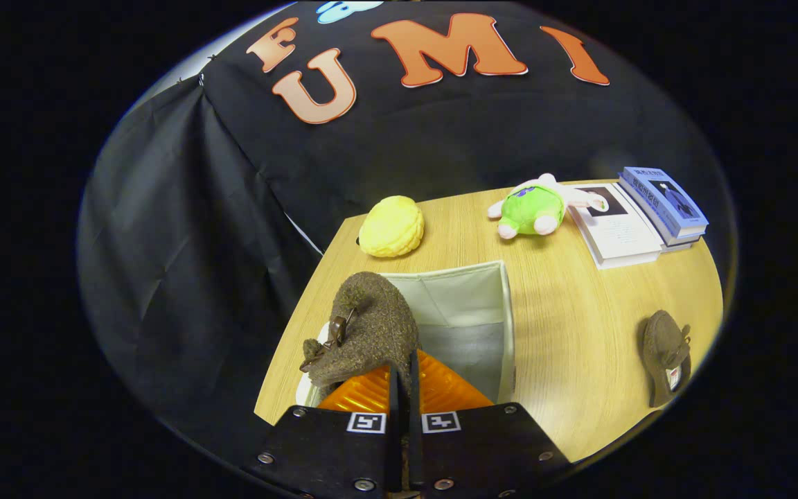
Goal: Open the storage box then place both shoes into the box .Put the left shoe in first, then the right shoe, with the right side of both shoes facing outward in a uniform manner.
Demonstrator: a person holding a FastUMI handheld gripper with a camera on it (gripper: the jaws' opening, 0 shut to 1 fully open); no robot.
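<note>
Brown felt covers the shoe (371, 329) that the hand-held gripper (402, 384) pinches by its heel end, the orange fingers (361, 395) pressed nearly together on it. The shoe hangs over the near left corner of the open storage box (506, 312), its toe above the white cloth lining. The second shoe (666, 357) lies on the table (579, 346), well apart to the right of the box. The likely trouble is a thin grip: soft felt may slip or twist, so the shoe could catch on the rim, tumble outside, or land with the wrong side outward. Released too near the middle, it could crowd out its pair.
</note>
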